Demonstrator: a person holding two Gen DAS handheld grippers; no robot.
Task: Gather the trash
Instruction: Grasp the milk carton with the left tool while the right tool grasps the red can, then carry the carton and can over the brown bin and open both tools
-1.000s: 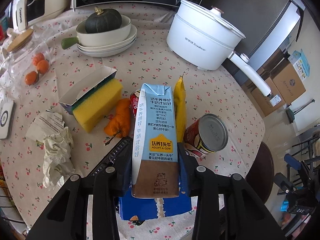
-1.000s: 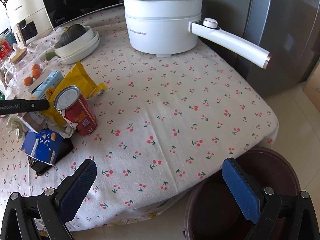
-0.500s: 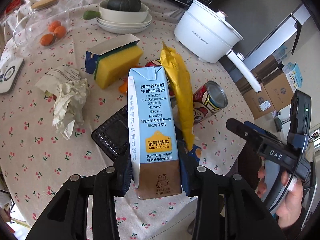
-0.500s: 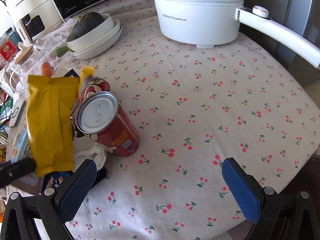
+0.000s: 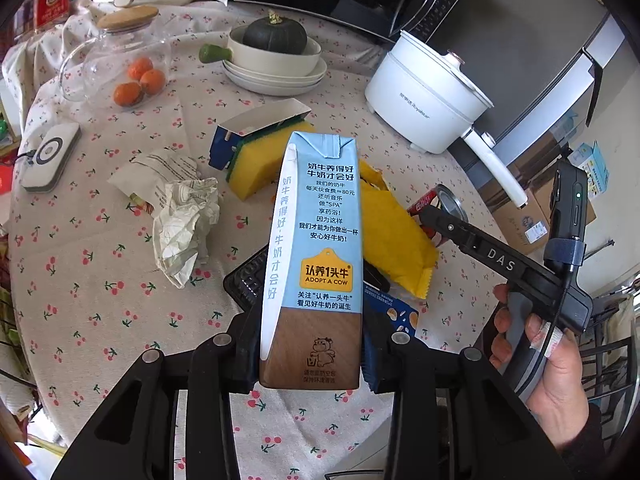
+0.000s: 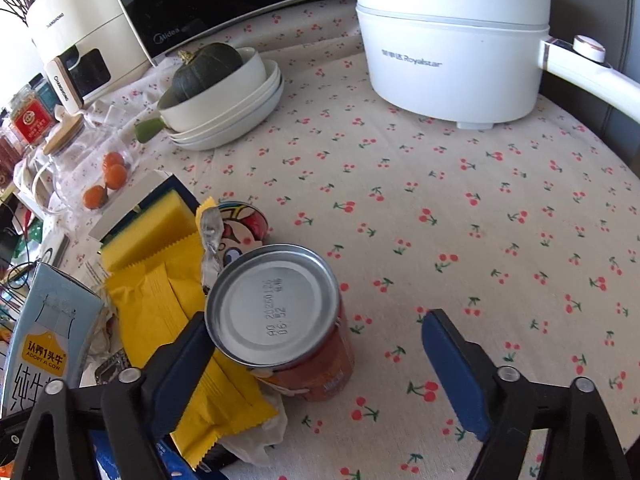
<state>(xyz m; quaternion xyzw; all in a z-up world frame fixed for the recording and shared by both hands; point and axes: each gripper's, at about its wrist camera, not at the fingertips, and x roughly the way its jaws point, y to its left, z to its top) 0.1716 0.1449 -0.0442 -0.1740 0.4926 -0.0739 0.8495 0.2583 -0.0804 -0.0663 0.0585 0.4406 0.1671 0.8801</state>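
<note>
Left claw (image 5: 312, 354) grips the milk carton (image 5: 316, 256) mid-frame above the table, while the right claw (image 6: 316, 364) gapes wide around the red can (image 6: 280, 320) lower-centre, apparently needing only to close next.

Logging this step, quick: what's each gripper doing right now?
Left gripper: shut on the milk carton.
Right gripper: open, empty, straddling the red can.

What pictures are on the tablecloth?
Little red cherries on the tablecloth, clearest in the right wrist view.
</note>
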